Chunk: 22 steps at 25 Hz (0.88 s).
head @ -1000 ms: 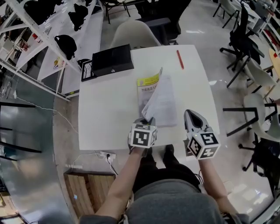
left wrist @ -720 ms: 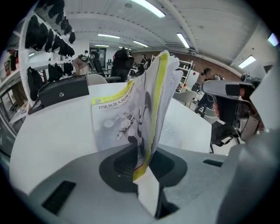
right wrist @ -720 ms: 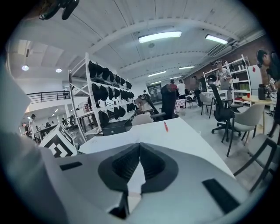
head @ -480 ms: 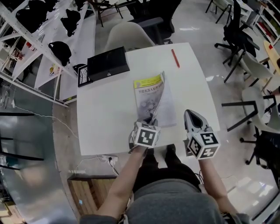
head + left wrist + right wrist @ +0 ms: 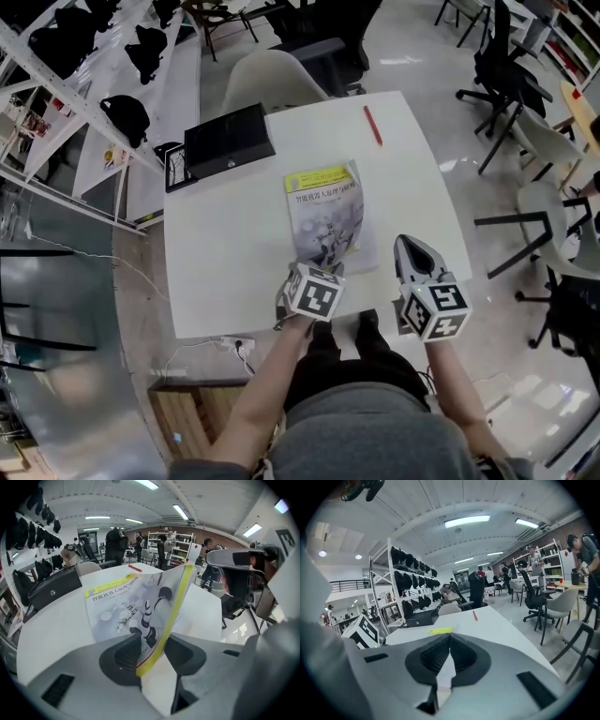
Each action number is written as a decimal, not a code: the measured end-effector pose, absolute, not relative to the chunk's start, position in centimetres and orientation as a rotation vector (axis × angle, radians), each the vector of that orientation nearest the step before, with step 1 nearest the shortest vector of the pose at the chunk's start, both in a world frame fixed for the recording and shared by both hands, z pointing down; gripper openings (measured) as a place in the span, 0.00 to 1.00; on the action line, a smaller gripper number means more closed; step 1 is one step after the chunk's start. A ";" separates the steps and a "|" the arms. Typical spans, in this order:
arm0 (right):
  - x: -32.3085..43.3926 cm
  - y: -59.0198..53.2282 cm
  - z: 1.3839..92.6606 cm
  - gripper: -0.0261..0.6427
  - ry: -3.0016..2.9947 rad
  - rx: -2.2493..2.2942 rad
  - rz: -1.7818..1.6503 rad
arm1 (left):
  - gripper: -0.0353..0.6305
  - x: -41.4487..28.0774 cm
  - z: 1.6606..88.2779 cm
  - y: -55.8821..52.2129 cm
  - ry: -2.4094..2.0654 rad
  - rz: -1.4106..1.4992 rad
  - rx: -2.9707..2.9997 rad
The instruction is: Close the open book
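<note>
The book (image 5: 325,214), with a grey cover and a yellow band at its far edge, lies on the white table (image 5: 225,244) with its cover folded down. My left gripper (image 5: 323,267) is at the book's near edge. In the left gripper view the cover's yellow-edged near corner (image 5: 161,620) stands raised between the jaws of the left gripper (image 5: 153,639), which are opening with a gap beside the cover. My right gripper (image 5: 406,244) hovers to the right of the book, shut on nothing (image 5: 450,635). The book's yellow band (image 5: 439,630) shows beyond its tips.
A black case (image 5: 228,141) sits at the table's far left and a red pen (image 5: 373,125) at the far right. A white chair (image 5: 272,80) stands behind the table, black office chairs (image 5: 497,66) to the right, and a rack (image 5: 84,84) to the left.
The raised cover has swung down to the left onto the pages, so the book now lies nearly flat. The left gripper's jaws have parted. The right gripper has stayed put.
</note>
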State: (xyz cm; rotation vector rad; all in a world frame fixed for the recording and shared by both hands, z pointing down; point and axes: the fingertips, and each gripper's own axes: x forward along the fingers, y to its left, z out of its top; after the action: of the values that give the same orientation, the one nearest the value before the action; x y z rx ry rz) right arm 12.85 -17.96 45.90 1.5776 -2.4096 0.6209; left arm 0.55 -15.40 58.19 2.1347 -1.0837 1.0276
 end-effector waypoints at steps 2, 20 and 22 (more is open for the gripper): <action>12.9 -17.9 45.9 0.04 -2.409 1.580 0.620 | 0.29 0.8 58.2 -15.2 -1.061 1.035 2.147; 12.5 -18.0 45.6 0.04 -2.434 1.564 0.603 | 0.39 1.6 57.1 -14.2 -0.884 0.959 2.207; 12.6 -18.0 45.5 0.04 -2.436 1.563 0.603 | 0.39 1.7 56.4 -14.4 -0.890 0.925 2.220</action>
State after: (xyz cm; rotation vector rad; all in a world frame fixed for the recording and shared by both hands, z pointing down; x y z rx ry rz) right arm 12.59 -17.98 45.52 1.5630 -2.4356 0.6032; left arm 1.71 -14.42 56.39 2.2202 -0.8899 0.9255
